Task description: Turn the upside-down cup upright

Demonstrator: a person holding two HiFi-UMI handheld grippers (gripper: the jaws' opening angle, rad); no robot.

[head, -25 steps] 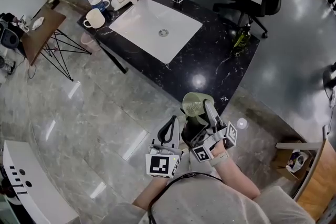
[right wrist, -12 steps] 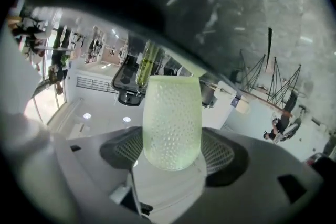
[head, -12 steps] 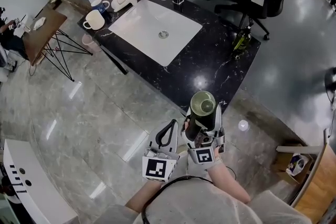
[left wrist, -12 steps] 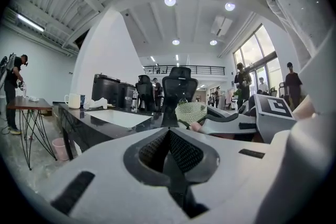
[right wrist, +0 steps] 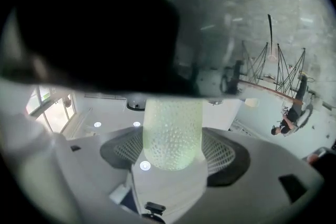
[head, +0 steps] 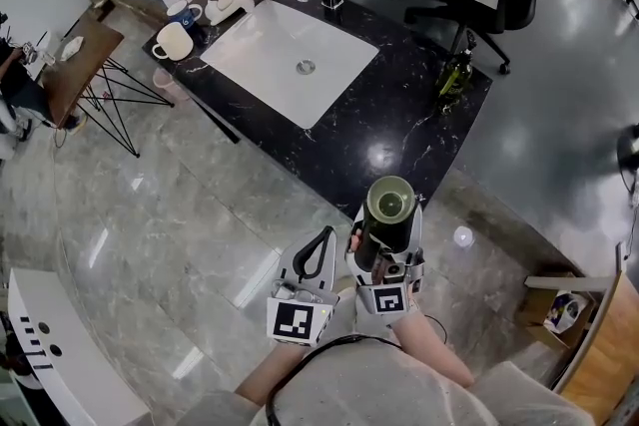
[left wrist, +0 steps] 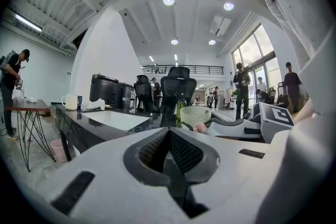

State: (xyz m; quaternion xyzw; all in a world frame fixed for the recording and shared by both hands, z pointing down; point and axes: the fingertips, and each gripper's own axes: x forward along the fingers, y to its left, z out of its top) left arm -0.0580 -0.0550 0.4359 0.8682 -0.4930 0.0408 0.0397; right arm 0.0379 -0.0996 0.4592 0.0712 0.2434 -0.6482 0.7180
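Pinching dimpled translucent green cup [head: 389, 203], right tool [head: 383, 244].

No words, brands or numbers can be read. The only signs are black-and-white square markers, at lower centre of the head view: one [head: 297, 319] on the left gripper [head: 321, 239], another [head: 388, 298] on the right gripper [head: 385, 234]. The blue mug [head: 183, 12] at upper left and the bottle [head: 454, 75] at upper right are too small to read.
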